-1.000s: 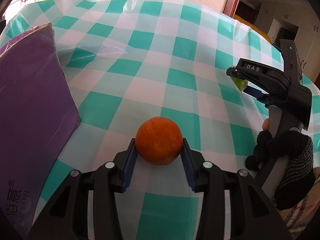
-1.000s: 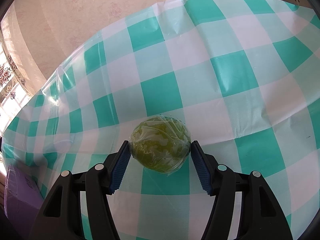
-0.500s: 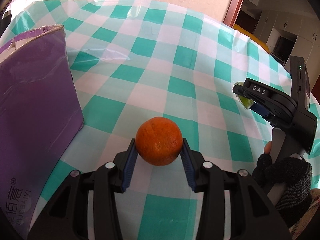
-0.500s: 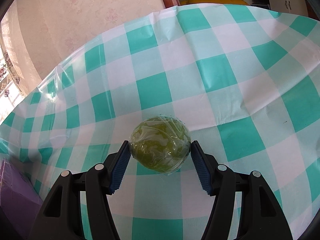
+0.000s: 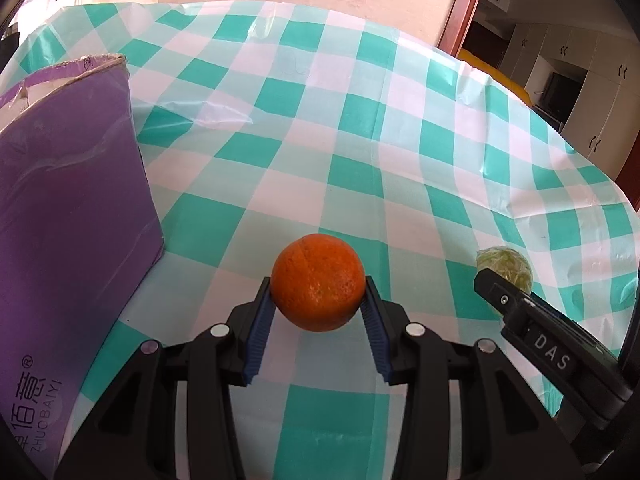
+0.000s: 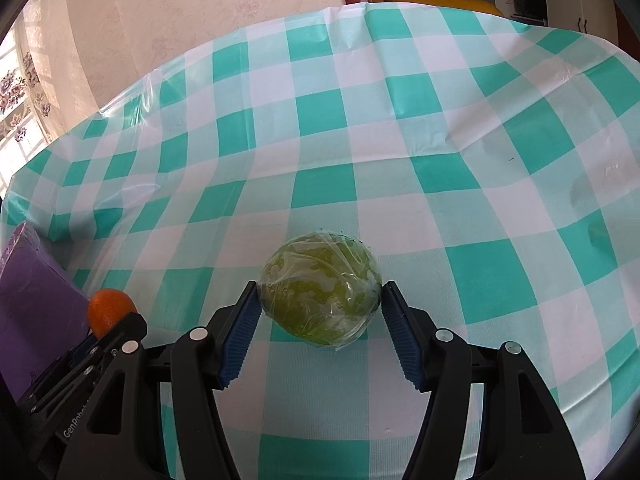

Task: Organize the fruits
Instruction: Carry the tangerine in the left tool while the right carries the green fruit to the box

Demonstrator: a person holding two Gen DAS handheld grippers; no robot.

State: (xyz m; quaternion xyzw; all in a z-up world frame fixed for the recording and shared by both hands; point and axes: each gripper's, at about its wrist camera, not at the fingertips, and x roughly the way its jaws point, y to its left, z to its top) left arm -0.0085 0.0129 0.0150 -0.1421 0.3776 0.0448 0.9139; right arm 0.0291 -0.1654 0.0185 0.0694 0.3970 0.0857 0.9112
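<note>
My left gripper point(image 5: 318, 300) is shut on an orange point(image 5: 318, 282) and holds it above the checked tablecloth. My right gripper point(image 6: 320, 304) is shut on a green fruit wrapped in clear film point(image 6: 320, 290), also above the cloth. In the left wrist view the green fruit point(image 5: 506, 268) shows at the right, behind the right gripper's black body. In the right wrist view the orange point(image 6: 110, 310) shows at the lower left, by the left gripper's body. A purple cardboard box point(image 5: 68, 208) stands to the left of the orange.
The round table carries a teal and white checked plastic cloth point(image 5: 360, 128). The purple box also shows in the right wrist view point(image 6: 36, 296). A doorway and cabinets point(image 5: 560, 80) lie beyond the table's far right edge.
Both grippers have risen and tilted back, so more of the table shows. The right gripper now sits lower right in the left wrist view. Both fruits stay held.
</note>
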